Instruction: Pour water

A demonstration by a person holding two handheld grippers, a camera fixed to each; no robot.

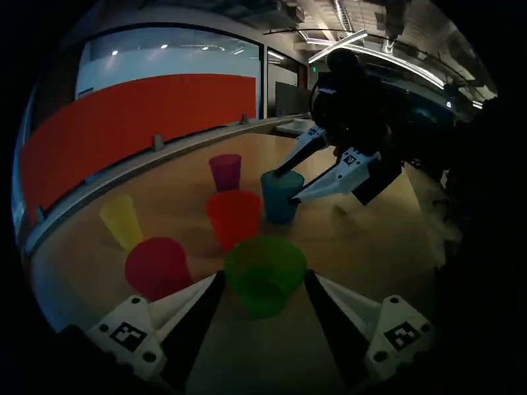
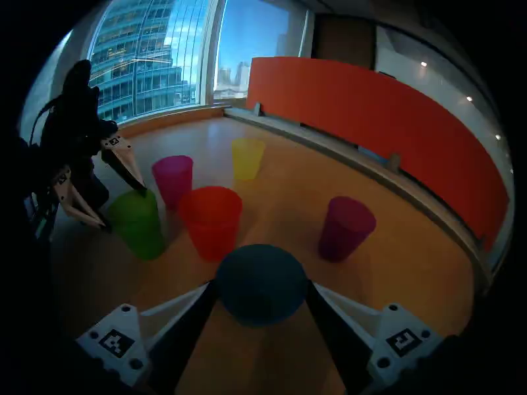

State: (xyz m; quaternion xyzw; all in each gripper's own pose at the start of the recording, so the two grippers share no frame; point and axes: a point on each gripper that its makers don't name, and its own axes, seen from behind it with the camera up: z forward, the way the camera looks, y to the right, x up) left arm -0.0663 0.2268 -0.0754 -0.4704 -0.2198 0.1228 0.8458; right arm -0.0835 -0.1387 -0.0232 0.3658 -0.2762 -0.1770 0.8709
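While both cups stand on the table (image 1: 369,243), step in hand: the grasp before the pour, judged from each gripper flanking a cup with neither cup lifted or tilted.
Left gripper (image 1: 265,276): fingers spread wide, one along each side of the green cup (image 1: 265,260); they look to meet its walls, but whether they press cannot be told.
Right gripper (image 2: 261,286): spread likewise around the teal cup (image 2: 260,273); in the left gripper view one finger lies at the far side of the rim and the other at the near side. How firm the grip is cannot be told.
Cup positions: the green and teal cups stand near each other with the orange cup (image 1: 234,217) between them; each sits right at its gripper's fingertips.
Other cups: purple (image 1: 225,171), yellow (image 1: 122,220) and pink (image 1: 157,266), all upright and apart from both grippers.
Water: none can be made out in any cup.
Next move, as a judgement: firm both grips, lift one cup clear of the orange cup, bring its rim over the other cup and tip slowly.
Risk: a loose pinch could let the tapered cup slip.
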